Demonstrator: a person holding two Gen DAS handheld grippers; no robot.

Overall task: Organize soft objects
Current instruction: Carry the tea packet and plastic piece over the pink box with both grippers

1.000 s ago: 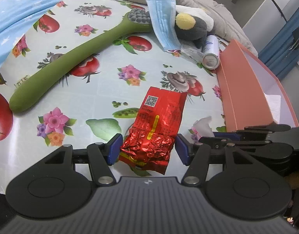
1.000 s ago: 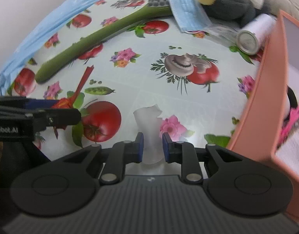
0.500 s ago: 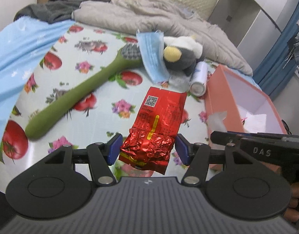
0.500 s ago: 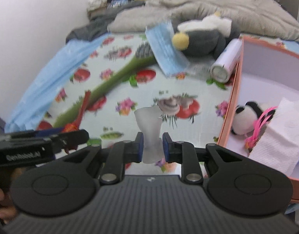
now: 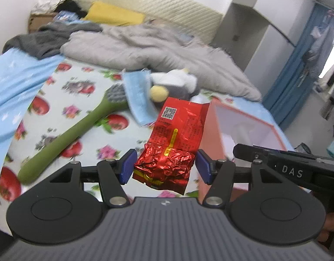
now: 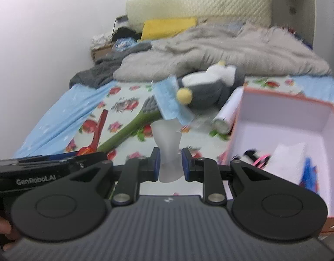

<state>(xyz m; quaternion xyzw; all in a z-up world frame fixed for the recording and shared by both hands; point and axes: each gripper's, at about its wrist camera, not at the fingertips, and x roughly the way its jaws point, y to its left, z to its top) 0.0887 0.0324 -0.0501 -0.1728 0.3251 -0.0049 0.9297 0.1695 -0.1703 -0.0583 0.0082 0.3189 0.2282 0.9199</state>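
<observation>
My left gripper (image 5: 164, 165) is shut on a crinkled red foil packet (image 5: 173, 145) and holds it up above the bed. My right gripper (image 6: 171, 165) is shut on a small white translucent soft piece (image 6: 168, 143), also lifted. The pink open box (image 6: 282, 117) stands to the right; it holds a small panda toy, a pink band and white tissue (image 6: 286, 163). The box also shows in the left wrist view (image 5: 212, 130). On the fruit-print cloth (image 5: 80, 91) lie a long green brush (image 5: 71, 137), a blue face mask (image 5: 138, 95) and a grey-and-white plush (image 6: 212, 87).
A white tube (image 6: 228, 113) lies between the plush and the box. A grey blanket (image 5: 149, 47), dark clothes (image 5: 47, 39) and a yellow pillow (image 5: 114, 15) lie at the back. A blue sheet (image 5: 12, 82) covers the left side. A blue curtain (image 5: 297, 69) hangs on the right.
Both grippers have risen from the cloth with their loads. The red packet and the white piece have left the surface, and the box now lies lower and closer in both views.
</observation>
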